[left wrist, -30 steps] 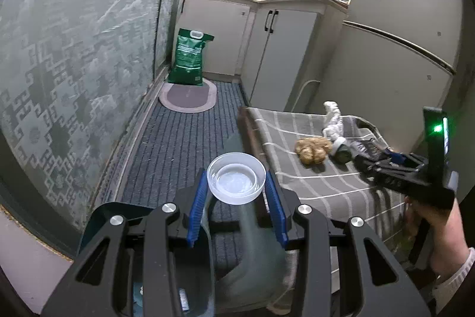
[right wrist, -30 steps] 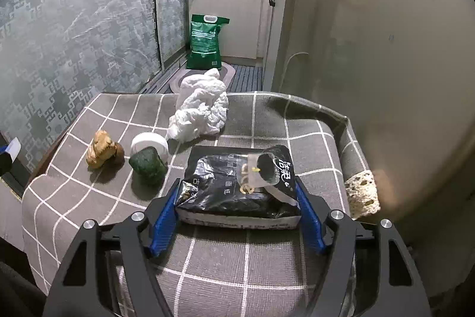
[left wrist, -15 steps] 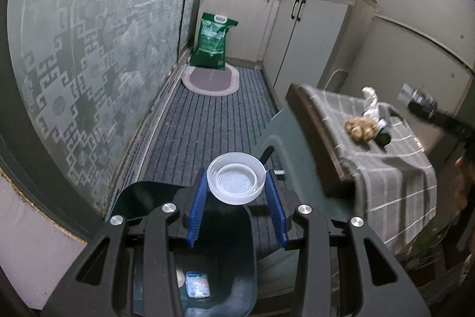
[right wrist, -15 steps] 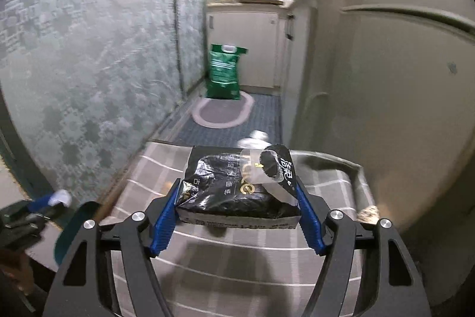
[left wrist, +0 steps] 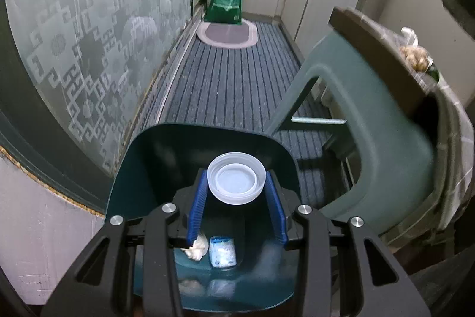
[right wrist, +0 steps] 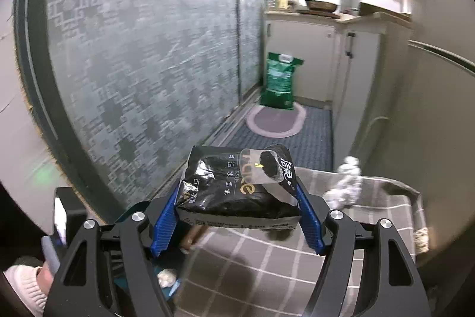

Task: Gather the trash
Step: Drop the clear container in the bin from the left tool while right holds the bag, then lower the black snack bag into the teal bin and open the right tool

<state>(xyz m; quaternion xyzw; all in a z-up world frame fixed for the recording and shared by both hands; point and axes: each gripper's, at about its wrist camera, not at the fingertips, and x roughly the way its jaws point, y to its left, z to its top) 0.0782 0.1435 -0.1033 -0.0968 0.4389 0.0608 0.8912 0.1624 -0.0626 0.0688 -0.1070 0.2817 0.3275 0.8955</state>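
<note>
Left gripper (left wrist: 236, 207) jaws clamp a clear plastic lid (left wrist: 236, 181) above the dark green bin (left wrist: 166, 156). Right gripper (right wrist: 237, 216) jaws hold a black tissue packet (right wrist: 234, 186) above the near-left edge of the checked surface (right wrist: 267, 263).

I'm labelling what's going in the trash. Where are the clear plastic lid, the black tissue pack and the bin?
clear plastic lid (left wrist: 235, 182), left wrist view, on its flat centre.
black tissue pack (right wrist: 228, 192), right wrist view, on its printed front.
bin (left wrist: 142, 168), left wrist view, on its inner wall.
</note>
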